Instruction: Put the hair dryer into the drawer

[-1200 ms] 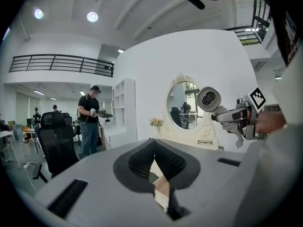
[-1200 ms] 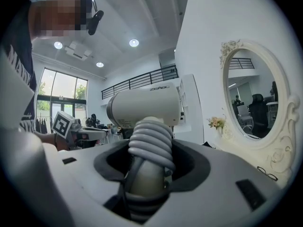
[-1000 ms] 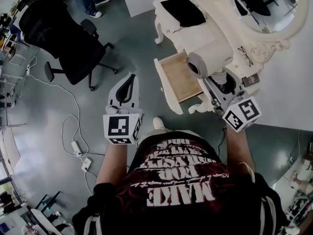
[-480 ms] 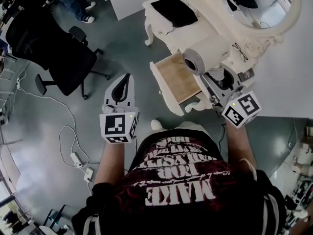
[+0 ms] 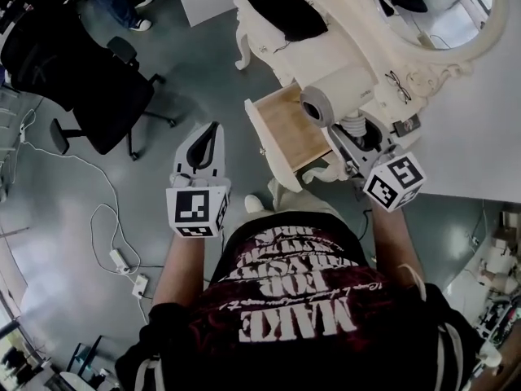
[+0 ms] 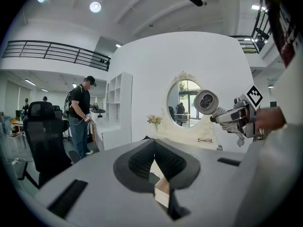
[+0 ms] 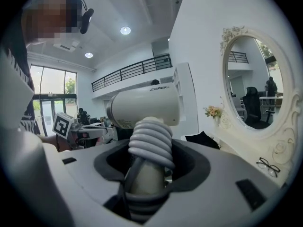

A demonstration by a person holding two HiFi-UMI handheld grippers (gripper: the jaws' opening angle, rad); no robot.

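A cream hair dryer (image 5: 335,96) with a coiled cord on its handle (image 7: 150,143) hangs above the dressing table edge, just right of the open drawer (image 5: 286,130). My right gripper (image 5: 358,130) (image 7: 150,161) is shut on that handle, and the barrel (image 7: 147,107) lies crosswise above the jaws. The drawer's wooden bottom shows bare. My left gripper (image 5: 213,133) (image 6: 154,156) hovers over the floor left of the drawer, its fingertips together with nothing between them. From the left gripper view the hair dryer (image 6: 207,102) shows at the right, in front of the mirror.
The cream dressing table (image 5: 326,43) carries a black cloth (image 5: 289,10), glasses (image 5: 404,88) and an oval mirror (image 5: 444,10). A black office chair (image 5: 81,68) stands at the left. A cable and power strip (image 5: 122,259) lie on the floor. A person (image 6: 80,112) stands farther off.
Both grippers have sunk slightly. The hair dryer stays in the right grip and is a little lower beside the open drawer. The left gripper stays shut and empty.
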